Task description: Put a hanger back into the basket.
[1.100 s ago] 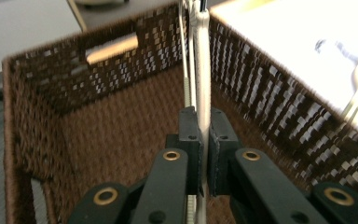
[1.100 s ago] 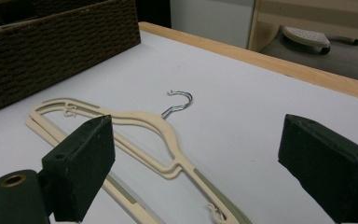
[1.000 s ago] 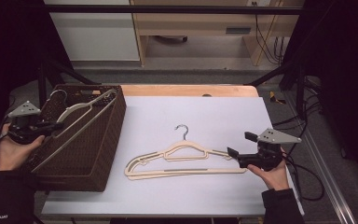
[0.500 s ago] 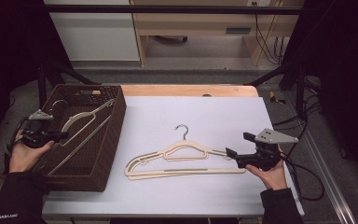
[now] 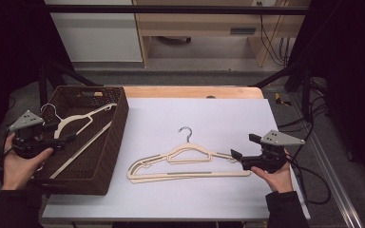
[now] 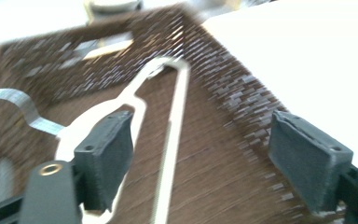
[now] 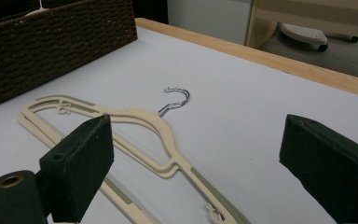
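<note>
A white table top (image 5: 209, 118) with a pale wooden far edge stands in a dim workroom, cupboards and cables behind it. At its left end sits a dark brown woven basket (image 5: 116, 126), and inside it lies a cream plastic hanger with a metal hook (image 5: 78, 121), slanting from the near wall up towards the far right corner. Our left gripper (image 5: 69, 138) hangs over the basket's near left part; its jaws have just been opening and now stand wide, with nothing pressed between the pads. In the left gripper view the hanger (image 6: 170, 135) lies below and between the jaws, free of them, so we judge it released into the basket.

On the bare table lie two more cream plastic hangers, stacked (image 5: 190, 161), their hook pointing away from us. Our right gripper (image 5: 235, 156) rests just beside their right end, jaws spread and empty; the right gripper view shows the stacked arms (image 7: 140, 135) running between the pads without touching them.

To do this well, we think the left gripper should lift straight clear so a pad does not snag the hook. The right should close on one arm near its end, taking only the top hanger if one is wanted.
</note>
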{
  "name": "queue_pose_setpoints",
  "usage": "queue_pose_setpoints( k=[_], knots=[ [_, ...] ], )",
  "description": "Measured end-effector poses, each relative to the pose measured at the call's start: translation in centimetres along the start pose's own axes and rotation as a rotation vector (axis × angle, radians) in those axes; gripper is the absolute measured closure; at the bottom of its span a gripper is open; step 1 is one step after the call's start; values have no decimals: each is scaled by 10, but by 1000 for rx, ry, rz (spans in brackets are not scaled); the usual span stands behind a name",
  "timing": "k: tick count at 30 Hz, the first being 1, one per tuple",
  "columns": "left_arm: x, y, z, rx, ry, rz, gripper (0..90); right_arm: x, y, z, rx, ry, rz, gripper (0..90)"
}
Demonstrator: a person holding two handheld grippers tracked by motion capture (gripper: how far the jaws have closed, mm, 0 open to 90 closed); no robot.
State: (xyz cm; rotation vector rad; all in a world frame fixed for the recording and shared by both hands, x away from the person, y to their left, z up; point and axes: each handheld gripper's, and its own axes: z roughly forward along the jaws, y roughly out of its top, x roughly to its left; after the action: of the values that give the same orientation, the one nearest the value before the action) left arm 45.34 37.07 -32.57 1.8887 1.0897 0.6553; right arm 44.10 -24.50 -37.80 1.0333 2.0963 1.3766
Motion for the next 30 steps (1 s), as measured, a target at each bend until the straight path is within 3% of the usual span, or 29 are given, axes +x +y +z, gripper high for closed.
queue_pose_setpoints(
  k=[3,4,5,6,7,8,9,10,11,12,13,14,25,30],
  knots=[
    [-25,5,1,-61,-45,19,151,1,0,2,1,4,-3,97],
    [-40,7,4,-90,-86,25,118,0,-1,4,4,8,-9,99],
    [-40,7,4,-90,-86,25,110,0,-1,4,4,8,-9,99],
    [-55,8,9,-118,-122,22,100,0,-2,4,11,11,-10,100],
    [-55,8,9,-118,-122,22,94,0,-2,4,11,11,-10,100],
    [-69,8,14,-136,-143,37,88,-1,-2,5,13,14,-8,100],
    [-69,8,14,-136,-143,37,86,-1,-2,5,13,14,-8,100],
    [-82,7,19,-159,-171,31,85,-1,-3,5,12,8,3,100],
    [-82,7,19,-159,-171,31,84,-2,-3,4,12,10,1,100],
    [-94,5,24,-170,-201,30,83,-2,-3,4,13,11,3,100],
    [-94,5,24,-170,-201,30,82,-3,-4,4,15,9,6,100],
    [-104,2,28,-170,-218,31,82,-3,-4,5,17,10,5,100],
    [-136,-10,47,-141,-292,63,69,-8,-11,19,86,21,-7,109],
    [-144,-17,54,-116,-303,70,67,-12,-17,34,166,27,-62,135]
  ],
)
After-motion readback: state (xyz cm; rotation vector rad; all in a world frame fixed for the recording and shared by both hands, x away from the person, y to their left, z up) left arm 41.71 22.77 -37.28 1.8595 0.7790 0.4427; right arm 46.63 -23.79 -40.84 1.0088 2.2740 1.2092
